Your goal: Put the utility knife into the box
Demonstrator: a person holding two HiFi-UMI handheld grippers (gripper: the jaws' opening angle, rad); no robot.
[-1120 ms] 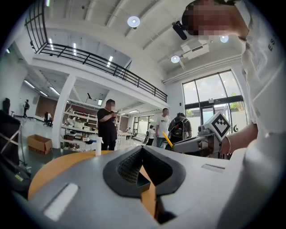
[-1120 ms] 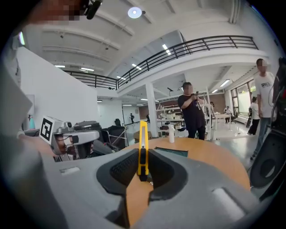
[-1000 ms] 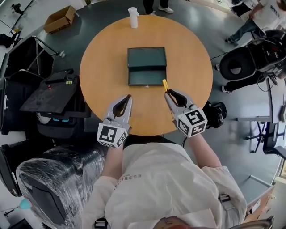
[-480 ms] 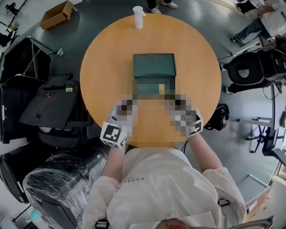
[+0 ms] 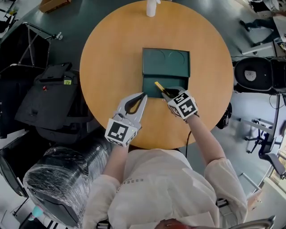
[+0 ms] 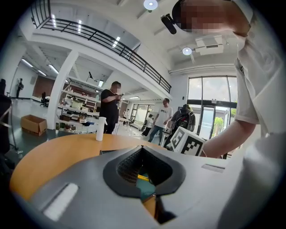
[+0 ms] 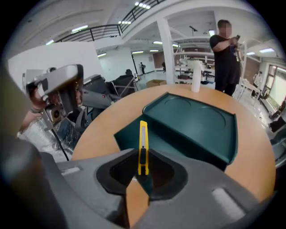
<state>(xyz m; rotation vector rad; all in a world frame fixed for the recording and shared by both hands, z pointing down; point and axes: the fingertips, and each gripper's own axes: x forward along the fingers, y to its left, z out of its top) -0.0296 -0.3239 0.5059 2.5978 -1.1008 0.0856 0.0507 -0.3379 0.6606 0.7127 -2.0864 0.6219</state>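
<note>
One second ago the knife (image 5: 159, 86) was outside the box (image 5: 166, 62), but now the right tongs (image 5: 167, 93), pinching it tight, have pushed it over the open part just ahead, nearly done, while the left tongs (image 5: 143, 95) wait beside them, closed and empty.

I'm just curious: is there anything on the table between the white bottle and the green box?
No. In the head view, only bare table lies between the white bottle and the green box.
</note>
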